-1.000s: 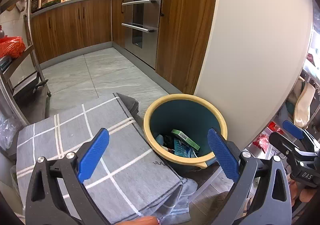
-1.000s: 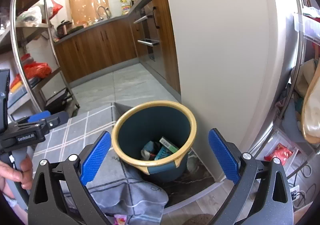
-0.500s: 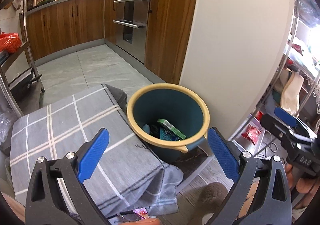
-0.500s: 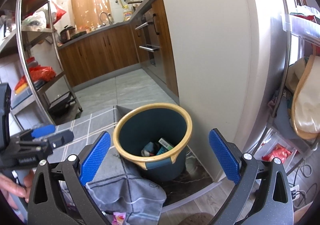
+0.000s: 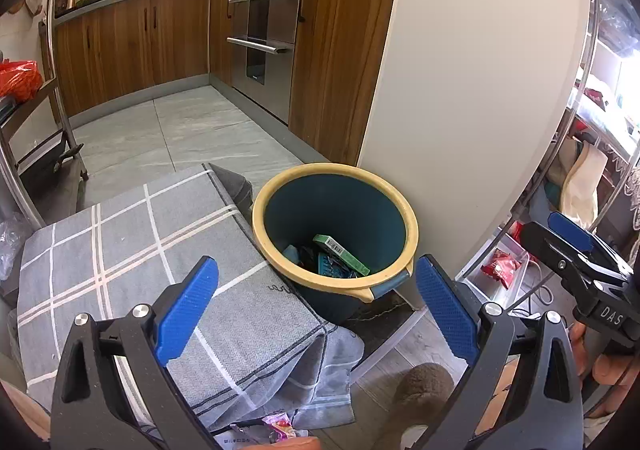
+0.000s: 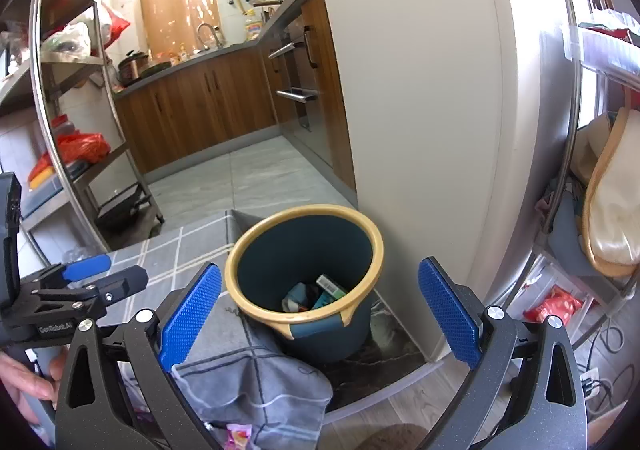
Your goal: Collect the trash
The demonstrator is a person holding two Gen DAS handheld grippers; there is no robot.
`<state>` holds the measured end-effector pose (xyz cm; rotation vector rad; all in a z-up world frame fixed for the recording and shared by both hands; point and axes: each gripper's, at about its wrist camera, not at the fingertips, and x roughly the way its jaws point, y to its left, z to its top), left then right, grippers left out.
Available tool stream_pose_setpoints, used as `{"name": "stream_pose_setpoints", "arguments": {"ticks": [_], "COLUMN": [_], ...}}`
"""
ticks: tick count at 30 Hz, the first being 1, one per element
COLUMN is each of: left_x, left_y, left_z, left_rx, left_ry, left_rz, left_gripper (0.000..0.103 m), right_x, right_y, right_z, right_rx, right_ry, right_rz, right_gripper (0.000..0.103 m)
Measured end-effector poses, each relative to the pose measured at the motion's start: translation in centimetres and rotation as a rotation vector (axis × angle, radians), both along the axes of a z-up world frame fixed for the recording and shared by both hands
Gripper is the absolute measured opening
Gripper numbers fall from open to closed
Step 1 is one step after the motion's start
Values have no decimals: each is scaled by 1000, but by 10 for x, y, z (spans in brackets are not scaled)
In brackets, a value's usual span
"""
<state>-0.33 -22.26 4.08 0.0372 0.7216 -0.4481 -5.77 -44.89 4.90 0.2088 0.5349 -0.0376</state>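
Left tongs (image 5: 316, 298) spread wide, nothing between the blue pads. Right tongs (image 6: 319, 308) likewise wide and empty.

In the left wrist view: bin (image 5: 405, 209), teal with a yellow rim, at frame centre, just above and between the two pads, standing on the floor (image 5: 188, 129) against a pale cabinet side (image 5: 472, 89). Inside it, a green box (image 5: 340, 254) atop other scraps. Grey checked cloth (image 5: 140, 250) filling the lower left, touching the bin's left side and drooping off the desk edge. Pink wrapper (image 5: 278, 424) at the bottom edge, below the pads, near the cloth hem; possibly more litter beside it, too blurred to tell. Right tongs also seen at the right edge, gripped by a hand (image 5: 608, 366).

In the right wrist view: bin centred between the pads, slightly above them; wrapper at the bottom, left of centre. Left tongs visible at the left edge, fingers (image 6: 24, 382) around the handle.
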Motion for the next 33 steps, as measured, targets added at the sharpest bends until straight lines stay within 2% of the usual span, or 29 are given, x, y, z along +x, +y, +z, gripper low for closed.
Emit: {"name": "stream_pose_setpoints", "arguments": {"ticks": [33], "left_x": [1], "left_y": [2], "left_z": [0], "left_rx": [-4], "left_ry": [13], "left_rz": [-1], "left_gripper": [97], "right_x": [1], "right_y": [1], "right_z": [-1], "right_rx": [1], "right_ry": [7], "right_rz": [0], "right_gripper": [98]}}
